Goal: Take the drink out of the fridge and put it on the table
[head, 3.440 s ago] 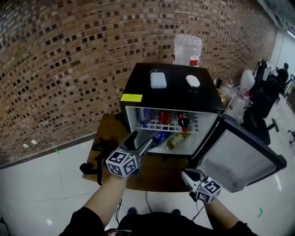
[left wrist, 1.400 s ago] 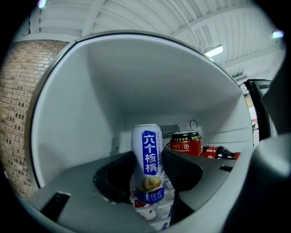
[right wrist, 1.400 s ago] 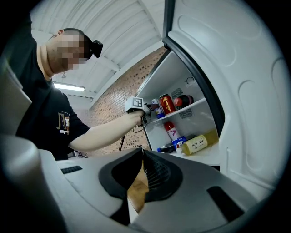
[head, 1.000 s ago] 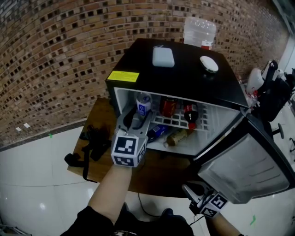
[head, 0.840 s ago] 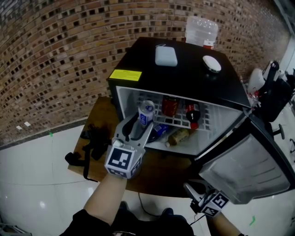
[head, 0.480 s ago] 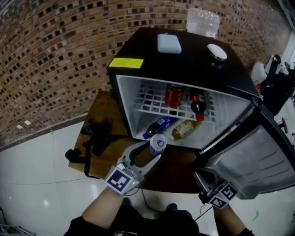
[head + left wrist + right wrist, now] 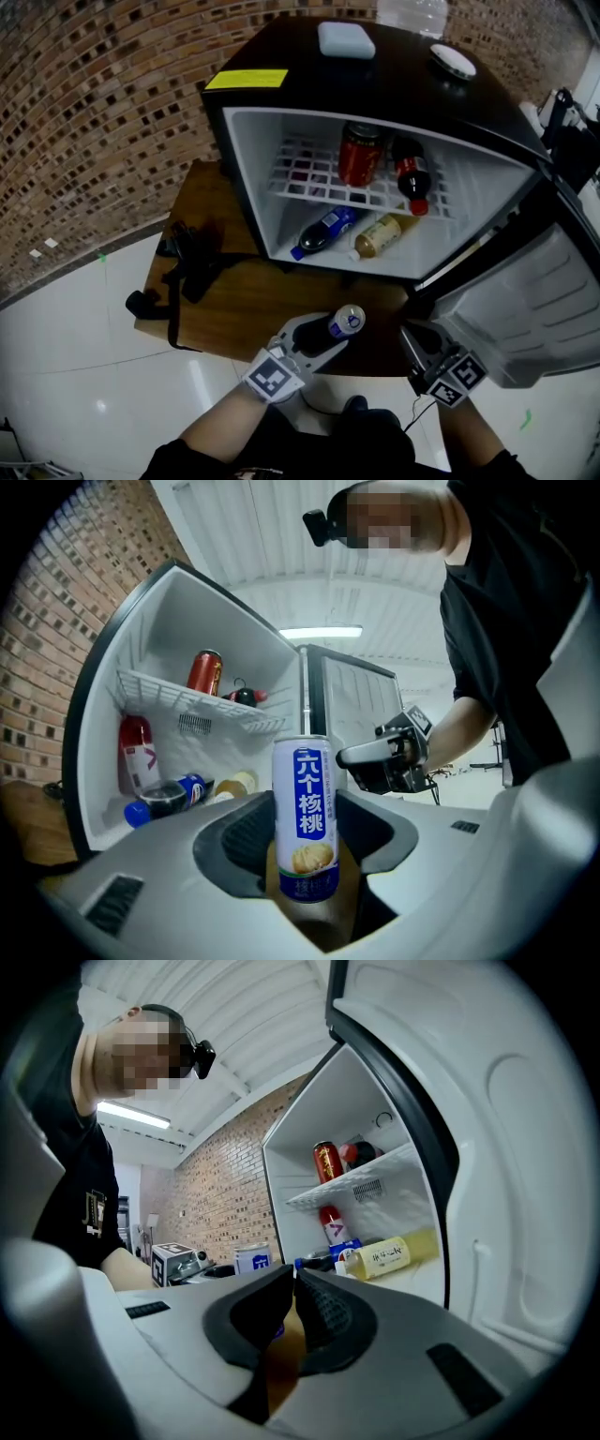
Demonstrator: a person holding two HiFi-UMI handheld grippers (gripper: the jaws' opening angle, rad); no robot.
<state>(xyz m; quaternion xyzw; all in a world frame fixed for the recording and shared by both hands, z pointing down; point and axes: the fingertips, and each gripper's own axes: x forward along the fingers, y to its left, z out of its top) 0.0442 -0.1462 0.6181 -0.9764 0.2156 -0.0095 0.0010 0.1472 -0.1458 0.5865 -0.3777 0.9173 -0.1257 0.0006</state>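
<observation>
My left gripper [image 7: 323, 330] is shut on a white-and-blue drink can [image 7: 345, 322], held over the brown wooden table [image 7: 225, 300] in front of the open mini fridge [image 7: 375, 84]. In the left gripper view the can [image 7: 305, 819] stands upright between the two pads. My right gripper [image 7: 419, 343] is shut and empty at the table's near right, beside the open fridge door [image 7: 525, 300]. The right gripper view shows its pads [image 7: 323, 1312] pressed together, with the can [image 7: 252, 1260] off to the left.
In the fridge a red can [image 7: 361, 153] and a dark cola bottle [image 7: 412, 175] stand on the wire shelf, while a blue bottle [image 7: 323, 232] and a yellow bottle [image 7: 380, 236] lie below. Black straps [image 7: 183, 272] lie on the table's left. Two small items rest on the fridge top.
My left gripper pulled the can off the fridge shelf and drew it back toward me, down over the table's near edge. The right gripper stayed by the door.
</observation>
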